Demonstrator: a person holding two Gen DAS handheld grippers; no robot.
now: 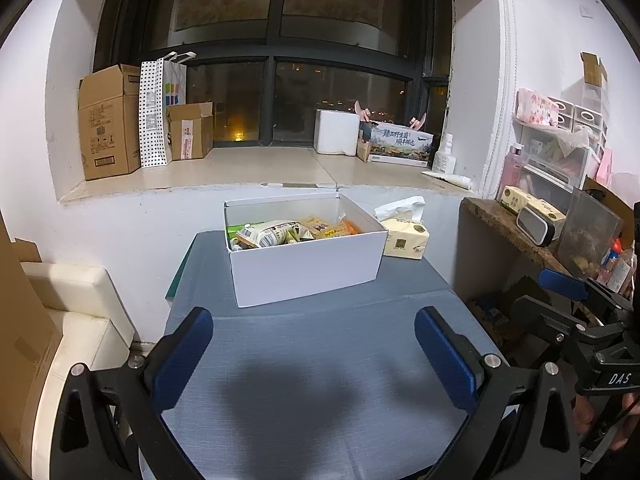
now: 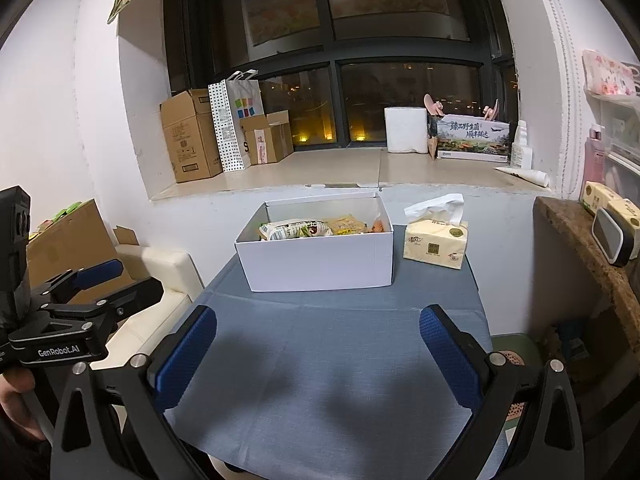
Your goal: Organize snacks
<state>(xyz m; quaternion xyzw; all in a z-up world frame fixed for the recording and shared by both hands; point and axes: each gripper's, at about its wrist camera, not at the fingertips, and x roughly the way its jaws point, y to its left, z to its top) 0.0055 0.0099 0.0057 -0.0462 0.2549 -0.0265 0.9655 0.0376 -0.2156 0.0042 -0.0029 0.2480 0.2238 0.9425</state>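
Left gripper [image 1: 314,354] and right gripper [image 2: 318,354]: both wide open, empty, low in frame over blue counter [image 2: 320,360]. Frame centre: white box [image 2: 316,258] holding snack packets [image 2: 298,229]. Tissue pack [image 2: 436,245] just right.

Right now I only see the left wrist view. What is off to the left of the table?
Observer: A brown cardboard box with green packets on top, beside the cream seat.
Operator: Is the other gripper holding anything?
Observer: No, the right gripper is open and empty above the blue table.
Operator: Anything under the table's right side?
Observer: A round perforated thing, partly hidden.
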